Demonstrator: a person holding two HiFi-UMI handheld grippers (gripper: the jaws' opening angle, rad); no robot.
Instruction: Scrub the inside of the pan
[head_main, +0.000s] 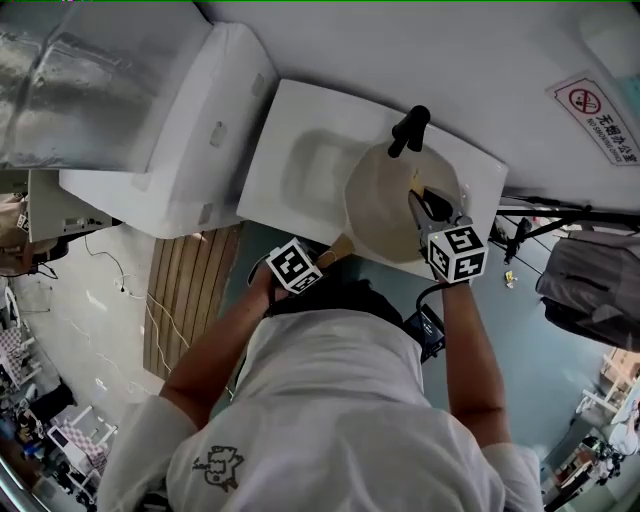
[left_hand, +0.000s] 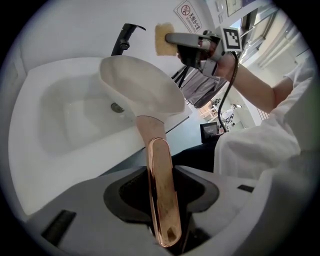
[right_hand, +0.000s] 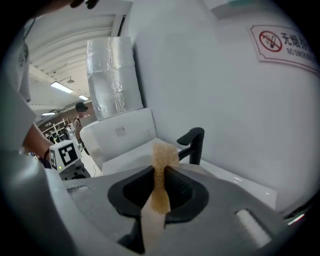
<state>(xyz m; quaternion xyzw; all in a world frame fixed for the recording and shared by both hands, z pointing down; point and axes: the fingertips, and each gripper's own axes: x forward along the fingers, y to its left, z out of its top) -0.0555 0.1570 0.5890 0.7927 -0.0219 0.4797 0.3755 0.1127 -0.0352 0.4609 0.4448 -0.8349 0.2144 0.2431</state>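
**Head view, with both gripper views.** Your left hand-held gripper (left_hand: 160, 202) is clenched on the copper-coloured handle (left_hand: 158, 165) of the cream pan (left_hand: 140, 85). The handle runs straight out between the jaws. The pan is held tilted over the white wash basin (left_hand: 60, 125), just in front of the black tap (left_hand: 124, 39). From above, its round bowl covers the basin's right part.

Your right hand-held gripper (right_hand: 159, 189) grasps a yellow-brown sponge (right_hand: 163, 156). The sponge is pinched thin between the jaws, and its upper end stands free above them. In the left gripper view the sponge hangs above the pan's far rim, apart from it and beside the tap.

A no-smoking sign (right_hand: 286, 41) is fixed to the wall behind. A foil-wrapped duct (right_hand: 113, 75) rises above a white appliance (right_hand: 120, 132) beside the basin.
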